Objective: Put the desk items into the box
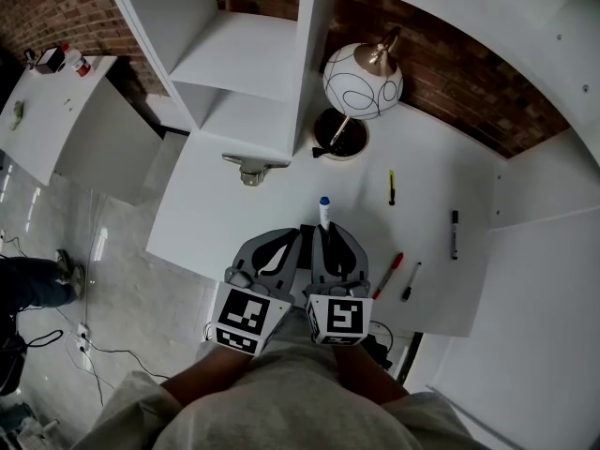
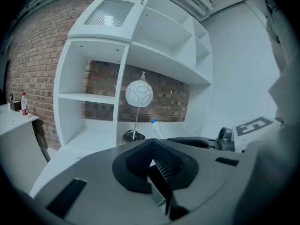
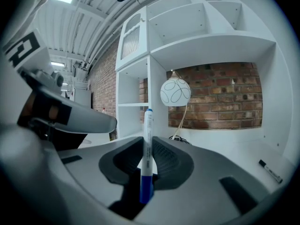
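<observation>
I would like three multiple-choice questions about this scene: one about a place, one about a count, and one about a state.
1. Where does the lamp stand?
A. On the desk, beside the shelf unit
B. On the floor
C. On the top shelf

2. How many pens lie loose on the desk?
A. Two
B. Four
C. Seven

3. What is the state of the right gripper?
A. Open and empty
B. Shut on the blue-and-white marker
C. Shut on a cable

Key:
1 A: its base rests on the desk next to the shelf unit.
2 B: the yellow pen, black marker, red pen and black pen lie there.
3 B: the jaws press the blue-and-white marker from both sides.
</observation>
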Demonstrator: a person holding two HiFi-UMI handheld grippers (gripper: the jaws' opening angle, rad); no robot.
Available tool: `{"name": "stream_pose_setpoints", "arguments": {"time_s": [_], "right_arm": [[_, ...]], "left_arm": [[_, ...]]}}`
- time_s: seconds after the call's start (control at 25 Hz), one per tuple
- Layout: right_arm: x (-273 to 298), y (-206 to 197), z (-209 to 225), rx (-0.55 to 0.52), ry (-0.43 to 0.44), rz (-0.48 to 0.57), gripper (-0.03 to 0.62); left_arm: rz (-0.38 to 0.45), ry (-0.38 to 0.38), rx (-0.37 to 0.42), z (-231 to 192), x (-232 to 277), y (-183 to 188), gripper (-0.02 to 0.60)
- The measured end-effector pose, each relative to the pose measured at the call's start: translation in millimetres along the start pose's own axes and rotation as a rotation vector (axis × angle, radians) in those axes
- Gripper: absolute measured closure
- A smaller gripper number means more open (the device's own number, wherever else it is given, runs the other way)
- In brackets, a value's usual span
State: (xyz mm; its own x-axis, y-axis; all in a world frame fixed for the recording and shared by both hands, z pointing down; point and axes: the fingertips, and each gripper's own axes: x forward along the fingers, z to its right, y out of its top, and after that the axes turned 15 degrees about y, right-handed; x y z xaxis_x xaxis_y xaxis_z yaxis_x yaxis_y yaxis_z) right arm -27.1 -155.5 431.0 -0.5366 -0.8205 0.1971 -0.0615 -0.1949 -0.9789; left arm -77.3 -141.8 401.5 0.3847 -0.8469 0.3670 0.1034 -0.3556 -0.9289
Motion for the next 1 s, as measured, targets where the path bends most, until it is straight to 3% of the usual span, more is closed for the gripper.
{"name": "stream_pose_setpoints", "arguments": {"time_s": [0.4, 0.56, 0.8, 1.0], "right_arm": [[13, -21, -12, -0.062, 0.076, -0.109, 0.519], [19, -31, -20, -0.12, 0.107, -0.203, 0.519], [23, -46, -20, -0.11, 0.111, -0.38, 0.519], [27, -53, -21, -0.103, 0.131, -0.461, 0.517]], "left_arm": [[-0.024, 0.01, -0.015, -4, 2, -8, 0.574], [-0.039, 0.013, -0.02, -5, 2, -14, 0.574], [-0.041, 0.019, -0.025, -8, 2, -15, 0.574], [-0.088, 0.012, -0.025, -8, 1, -24, 0.574]]}}
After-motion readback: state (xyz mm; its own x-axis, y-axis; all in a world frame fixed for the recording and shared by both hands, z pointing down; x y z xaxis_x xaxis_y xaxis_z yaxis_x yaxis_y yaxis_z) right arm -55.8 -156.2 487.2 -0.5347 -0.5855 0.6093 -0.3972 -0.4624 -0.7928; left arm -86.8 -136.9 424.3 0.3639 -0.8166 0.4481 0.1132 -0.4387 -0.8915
